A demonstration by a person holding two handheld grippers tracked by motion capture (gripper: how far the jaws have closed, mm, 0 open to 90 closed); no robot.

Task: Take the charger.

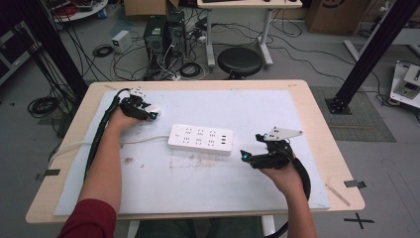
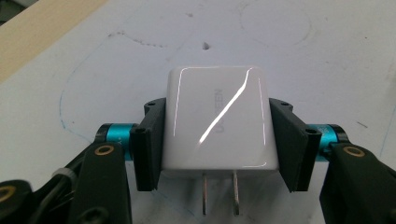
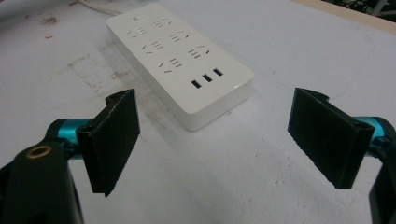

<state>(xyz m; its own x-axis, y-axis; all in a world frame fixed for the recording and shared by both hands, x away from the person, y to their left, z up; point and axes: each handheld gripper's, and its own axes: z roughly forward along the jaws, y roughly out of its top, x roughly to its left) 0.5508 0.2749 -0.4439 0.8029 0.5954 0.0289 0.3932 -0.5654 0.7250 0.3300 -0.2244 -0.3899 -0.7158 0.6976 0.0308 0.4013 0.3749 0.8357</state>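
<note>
A light wooden surface (image 1: 317,119) carries a large pale grey-white mat (image 1: 277,129) that covers most of its top and is marked with faint pen lines and some reddish-brown stains near the middle. On the mat, roughly at its centre, lies a long white plastic power strip (image 1: 200,139) with rows of socket openings and three small USB slots at the end facing the person's right; a thin white cable (image 1: 143,141) leaves its other end and runs off toward the left edge of the surface. The person's left forearm, in a dark red sleeve (image 1: 89,218), reaches up the left side of the mat, and the left gripper (image 1: 151,115) sits near the far left end of the power strip, just beside it but apart. In the left gripper view its two black jaws are closed against the flat sides of a glossy white square plug-in charger (image 2: 217,122), whose two metal prongs (image 2: 219,192) point back toward the camera. The right gripper (image 1: 243,156) hovers over the mat just off the strip's USB end, its jaws spread wide with nothing between them, the power strip lying ahead of them in the right gripper view.
</note>
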